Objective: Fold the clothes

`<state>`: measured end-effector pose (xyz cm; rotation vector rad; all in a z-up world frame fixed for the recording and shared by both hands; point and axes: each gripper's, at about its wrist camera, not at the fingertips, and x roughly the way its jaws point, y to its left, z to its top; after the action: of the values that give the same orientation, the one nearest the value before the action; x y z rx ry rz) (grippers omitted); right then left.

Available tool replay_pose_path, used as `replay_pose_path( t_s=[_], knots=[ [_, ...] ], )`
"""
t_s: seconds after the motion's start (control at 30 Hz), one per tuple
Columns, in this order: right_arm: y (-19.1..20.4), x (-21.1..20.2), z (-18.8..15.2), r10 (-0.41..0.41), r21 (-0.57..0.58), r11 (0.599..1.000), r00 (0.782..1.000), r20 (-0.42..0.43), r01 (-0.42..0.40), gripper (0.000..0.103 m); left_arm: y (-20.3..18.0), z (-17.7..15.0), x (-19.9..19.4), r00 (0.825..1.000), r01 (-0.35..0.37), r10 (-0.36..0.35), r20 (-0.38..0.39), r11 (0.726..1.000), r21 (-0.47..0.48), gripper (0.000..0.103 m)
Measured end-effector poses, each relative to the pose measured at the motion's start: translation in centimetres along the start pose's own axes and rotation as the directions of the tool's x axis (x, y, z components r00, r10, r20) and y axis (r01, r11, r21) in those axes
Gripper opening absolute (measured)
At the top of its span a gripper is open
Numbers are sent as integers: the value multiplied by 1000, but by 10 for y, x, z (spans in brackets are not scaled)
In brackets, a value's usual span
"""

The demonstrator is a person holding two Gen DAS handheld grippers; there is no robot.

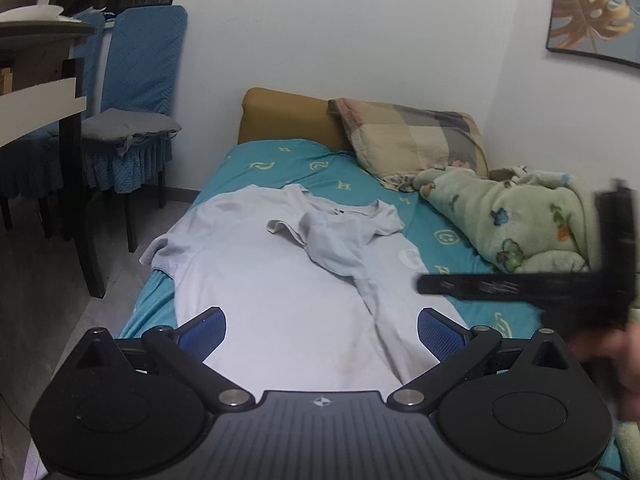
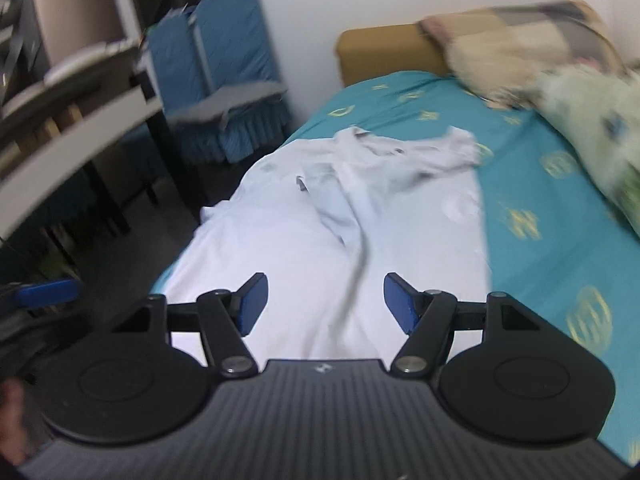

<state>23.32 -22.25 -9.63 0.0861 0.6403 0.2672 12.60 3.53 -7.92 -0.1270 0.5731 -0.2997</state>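
A pale polo shirt (image 1: 280,264) lies spread on the teal bed sheet (image 1: 264,160), directly ahead of and beneath both claws, its collar at the far end and one sleeve folded inward across the chest. The left claw (image 1: 322,334) hovers above the shirt's hem, spread wide and empty. The right claw (image 2: 324,304) is likewise spread and holds nothing. Beyond them to the right sit a plaid pillow (image 1: 412,140) and a green blanket (image 1: 516,216).

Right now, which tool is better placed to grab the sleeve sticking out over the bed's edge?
Probably the left tool. The shirt has that sleeve on its side, and it is open. The right tool sits farther over, nearer the central crease.
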Motion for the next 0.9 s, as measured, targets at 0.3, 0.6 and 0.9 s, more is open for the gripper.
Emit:
replay_pose_path(
  t_s=[0.3,0.6,0.9],
  knots=[
    [18,160,38,-137,-206,971,989,-52,124,60,37,-16,52,1000,-22,22,-18,999,-33,103],
    [58,173,26,43,-351,930,981,-187,-107,21,86,-13,61,999,-33,38,17,970,-243,103],
    [60,162,84,109,-221,967,991,-74,-123,62,91,-8,51,999,-33,43,28,958,-284,103]
  ],
)
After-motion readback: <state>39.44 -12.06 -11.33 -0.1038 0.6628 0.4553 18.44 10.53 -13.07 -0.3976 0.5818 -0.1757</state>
